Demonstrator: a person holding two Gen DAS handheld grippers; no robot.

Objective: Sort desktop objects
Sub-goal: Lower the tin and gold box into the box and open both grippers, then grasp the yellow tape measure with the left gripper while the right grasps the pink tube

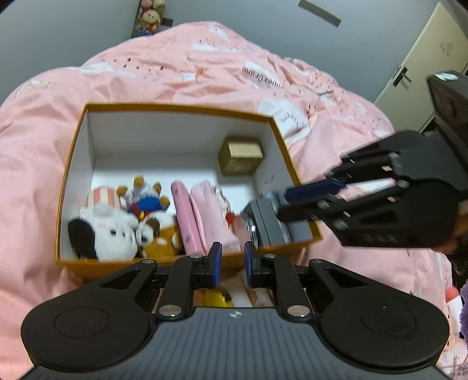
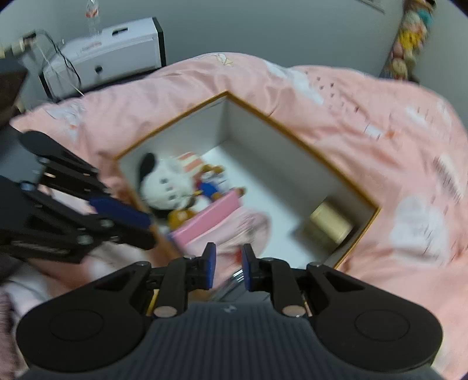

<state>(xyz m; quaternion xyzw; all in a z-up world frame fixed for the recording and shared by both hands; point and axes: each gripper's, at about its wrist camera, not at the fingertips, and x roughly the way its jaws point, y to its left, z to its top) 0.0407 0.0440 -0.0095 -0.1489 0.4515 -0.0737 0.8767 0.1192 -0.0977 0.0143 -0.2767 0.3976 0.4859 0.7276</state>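
An orange box (image 1: 175,106) with white walls sits on pink bedding. It holds a white plush dog (image 1: 108,231), a small blue-clothed plush (image 1: 146,201), pink cases (image 1: 187,216), a gold box (image 1: 241,155) and grey boxes (image 1: 272,225). My left gripper (image 1: 233,263) hovers over the near rim, shut and holding nothing. My right gripper (image 1: 282,204) reaches in from the right above the grey boxes. In the right wrist view the box (image 2: 292,128), the dog (image 2: 166,184), a pink case (image 2: 210,216) and the gold box (image 2: 330,222) lie below my right gripper (image 2: 228,266). Its fingers stand close together with nothing between them. My left gripper (image 2: 150,232) shows at the left.
Rumpled pink duvet (image 1: 204,67) surrounds the box. A yellow item (image 1: 218,298) lies under my left gripper. A white printer (image 2: 111,55) stands by the wall. A wardrobe door (image 1: 424,67) and hanging plush toys (image 1: 149,17) are further back.
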